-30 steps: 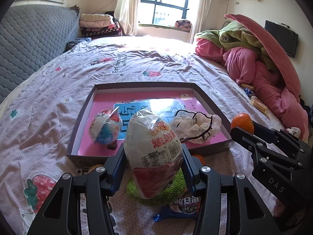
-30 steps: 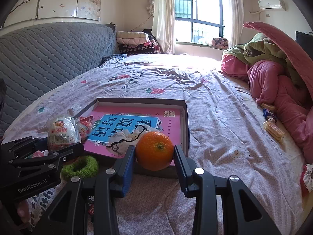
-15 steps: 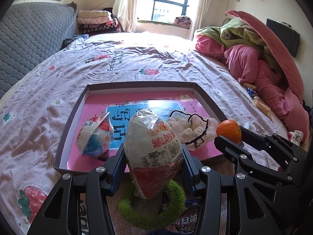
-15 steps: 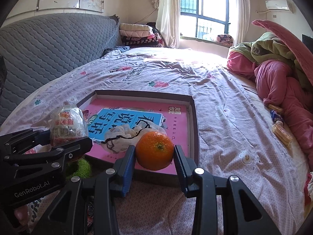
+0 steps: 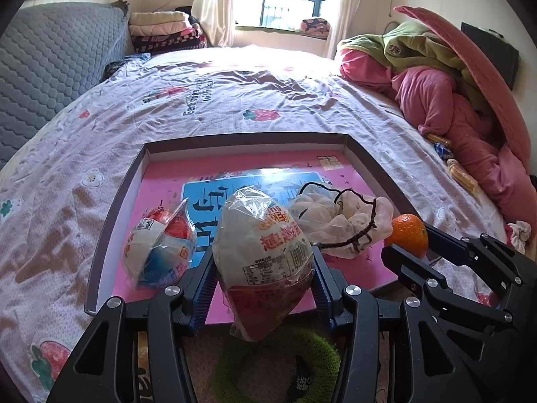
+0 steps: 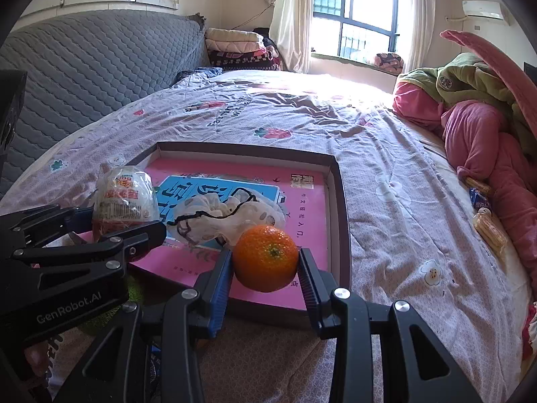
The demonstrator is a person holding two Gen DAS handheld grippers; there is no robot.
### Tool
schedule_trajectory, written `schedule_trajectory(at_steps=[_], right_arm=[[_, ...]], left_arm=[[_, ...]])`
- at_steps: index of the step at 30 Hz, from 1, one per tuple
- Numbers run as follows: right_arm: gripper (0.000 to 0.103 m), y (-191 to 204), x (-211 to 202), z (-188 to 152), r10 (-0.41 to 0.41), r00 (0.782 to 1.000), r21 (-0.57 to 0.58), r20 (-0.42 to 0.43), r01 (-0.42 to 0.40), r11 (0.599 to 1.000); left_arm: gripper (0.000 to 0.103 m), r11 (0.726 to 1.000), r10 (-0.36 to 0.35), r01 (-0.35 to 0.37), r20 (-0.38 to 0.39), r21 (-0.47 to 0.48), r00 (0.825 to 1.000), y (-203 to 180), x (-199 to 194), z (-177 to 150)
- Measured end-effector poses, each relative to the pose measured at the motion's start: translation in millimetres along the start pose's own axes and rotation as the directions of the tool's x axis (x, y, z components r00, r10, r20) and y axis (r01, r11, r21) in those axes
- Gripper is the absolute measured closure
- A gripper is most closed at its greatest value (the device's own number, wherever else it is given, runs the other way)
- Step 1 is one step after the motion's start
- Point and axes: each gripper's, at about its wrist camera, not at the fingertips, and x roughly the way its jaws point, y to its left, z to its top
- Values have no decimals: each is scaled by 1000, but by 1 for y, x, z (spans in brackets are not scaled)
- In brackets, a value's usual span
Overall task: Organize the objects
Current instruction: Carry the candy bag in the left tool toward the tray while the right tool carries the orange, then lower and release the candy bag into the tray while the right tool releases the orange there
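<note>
Both grippers have been advanced over the box's (image 5: 110,208) near edge, the left gripper (image 5: 262,277) clamped on a wrapped snack egg (image 5: 265,252) and the right gripper (image 6: 265,270) clamped on an orange (image 6: 265,258), beside a crumpled cloth (image 6: 221,216) inside.

The left black plastic two-finger tool (image 5: 261,285) has ribbed blue pads (image 5: 205,290) and silver screws. The matching right black plastic two-finger tool (image 6: 265,268) looks alike; white "GenRobot.AI" lettering marks the left tool's side.
</note>
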Motion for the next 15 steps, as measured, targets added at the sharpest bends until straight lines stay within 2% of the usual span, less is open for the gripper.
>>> schedule_trajectory(at_steps=[15], right_arm=[[64,-5,4,0,0,1000,4,-14,0,1000]], left_arm=[[50,1000,-3,3,-38,3,999,-1,18,3]])
